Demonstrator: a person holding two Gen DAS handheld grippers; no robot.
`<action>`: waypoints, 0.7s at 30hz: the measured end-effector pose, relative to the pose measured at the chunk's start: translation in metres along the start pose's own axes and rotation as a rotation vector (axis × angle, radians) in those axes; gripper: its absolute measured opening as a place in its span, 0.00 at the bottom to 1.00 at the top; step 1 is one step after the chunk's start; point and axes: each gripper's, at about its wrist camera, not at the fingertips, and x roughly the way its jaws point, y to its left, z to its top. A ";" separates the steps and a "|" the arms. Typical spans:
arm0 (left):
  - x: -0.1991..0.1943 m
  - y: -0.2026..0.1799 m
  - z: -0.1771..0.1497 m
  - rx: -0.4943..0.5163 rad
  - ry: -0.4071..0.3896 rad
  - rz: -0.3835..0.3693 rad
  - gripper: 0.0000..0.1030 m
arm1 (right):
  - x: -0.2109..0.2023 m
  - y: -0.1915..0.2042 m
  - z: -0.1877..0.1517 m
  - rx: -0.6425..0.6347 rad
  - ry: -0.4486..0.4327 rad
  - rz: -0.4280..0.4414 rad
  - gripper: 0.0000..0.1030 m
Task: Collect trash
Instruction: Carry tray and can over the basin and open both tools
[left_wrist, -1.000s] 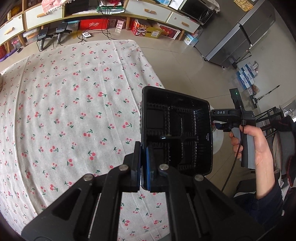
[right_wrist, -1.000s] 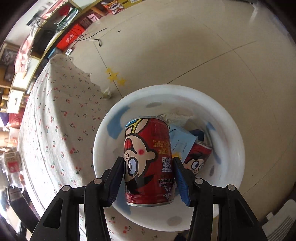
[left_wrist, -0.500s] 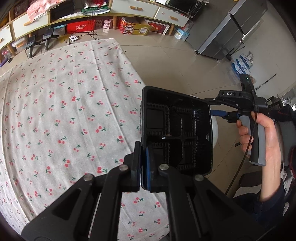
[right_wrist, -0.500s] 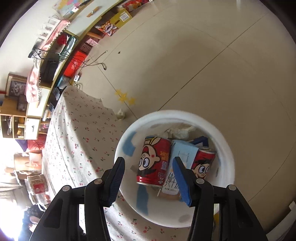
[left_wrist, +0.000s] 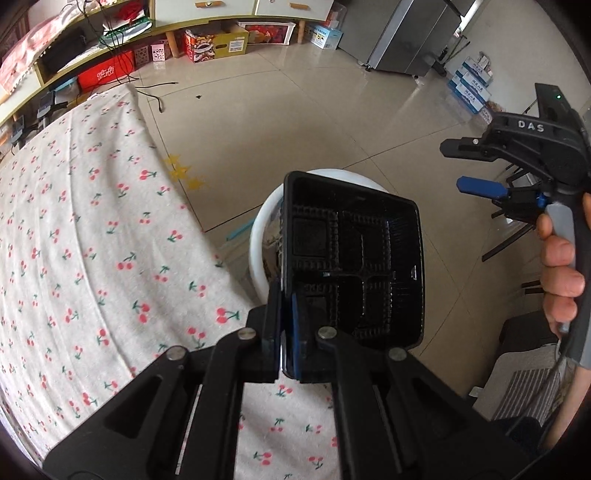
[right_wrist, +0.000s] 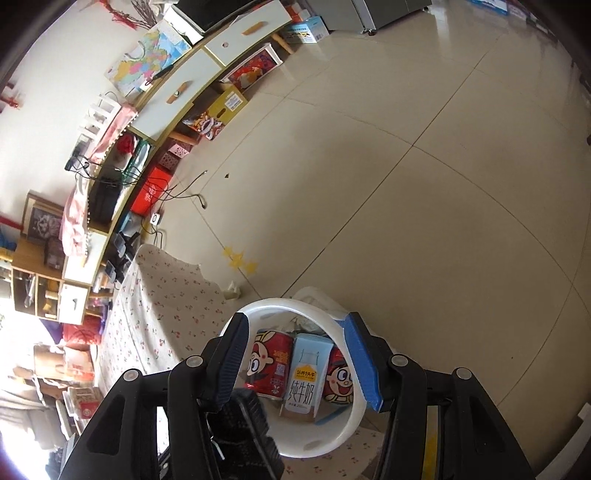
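We hold the black compartmented plastic tray (left_wrist: 354, 269) by its near rim in our left gripper (left_wrist: 286, 328), clamped tight, just over the round white plastic bin (right_wrist: 343, 424). We should centre it, then tip it in beside the red cartoon cans (right_wrist: 271, 365) and milk carton (right_wrist: 304, 373). Our right gripper (right_wrist: 299, 360) hangs open and empty above the bin. Cherry-print tablecloth (left_wrist: 92, 240) left — beige tiled floor (left_wrist: 295, 122) beyond.

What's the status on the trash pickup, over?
Left gripper shut on black tray, over white bin. Right gripper open, empty. Nothing blocking.
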 end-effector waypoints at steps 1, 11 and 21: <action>0.007 -0.005 0.003 0.003 0.009 0.003 0.05 | -0.001 -0.001 0.001 -0.001 -0.002 0.002 0.54; 0.007 -0.012 0.015 -0.030 -0.004 -0.075 0.43 | -0.007 0.003 0.004 -0.040 0.000 0.028 0.54; -0.056 0.043 -0.017 -0.144 -0.076 -0.044 0.49 | -0.014 0.042 -0.014 -0.202 -0.019 -0.012 0.54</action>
